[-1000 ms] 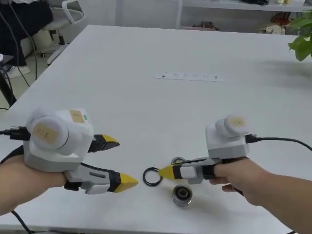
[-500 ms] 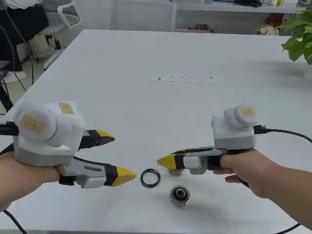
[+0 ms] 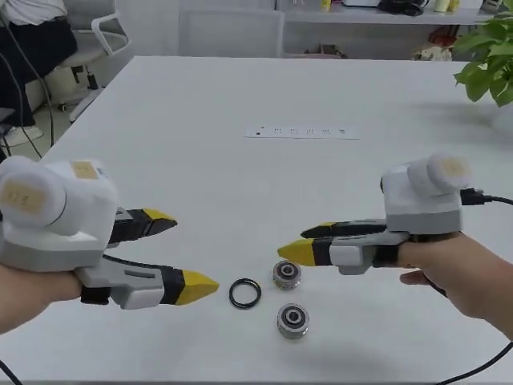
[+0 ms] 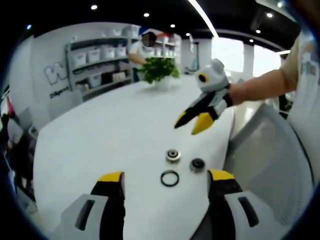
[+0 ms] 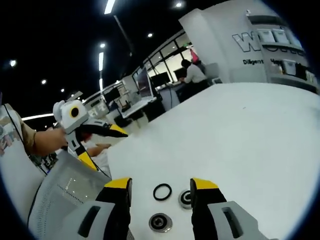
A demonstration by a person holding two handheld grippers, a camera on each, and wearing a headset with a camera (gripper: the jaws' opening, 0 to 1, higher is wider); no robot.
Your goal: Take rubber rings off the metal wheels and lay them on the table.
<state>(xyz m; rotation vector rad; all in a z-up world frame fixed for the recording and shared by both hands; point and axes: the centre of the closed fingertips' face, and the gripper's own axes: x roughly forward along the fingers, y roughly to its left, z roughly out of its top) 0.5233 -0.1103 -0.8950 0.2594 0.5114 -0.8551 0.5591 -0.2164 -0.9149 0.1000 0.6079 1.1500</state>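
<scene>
A black rubber ring [image 3: 244, 293] lies flat on the white table [image 3: 256, 176], alone. Right of it stand two small metal wheels, one [image 3: 286, 273] farther and one [image 3: 293, 318] nearer. My right gripper [image 3: 304, 241] hovers open just above and right of the farther wheel. My left gripper [image 3: 180, 250] is open, left of the ring. In the left gripper view the ring [image 4: 169, 178] lies between the left gripper [image 4: 166, 175] jaws, the wheels [image 4: 173, 155] [image 4: 197, 164] beyond. In the right gripper view, ring [image 5: 162, 191] and wheels [image 5: 186, 198] [image 5: 160, 221] lie ahead of the right gripper [image 5: 161, 183].
A white power strip [image 3: 302, 132] lies mid-table. A green plant [image 3: 485, 64] stands at the far right and an office chair [image 3: 104, 32] beyond the far left corner. The table's near edge runs just below the wheels.
My right gripper's tip was at the ring; it has drawn back to the right and risen. The ring stays flat on the table, and the farther wheel has come into view.
</scene>
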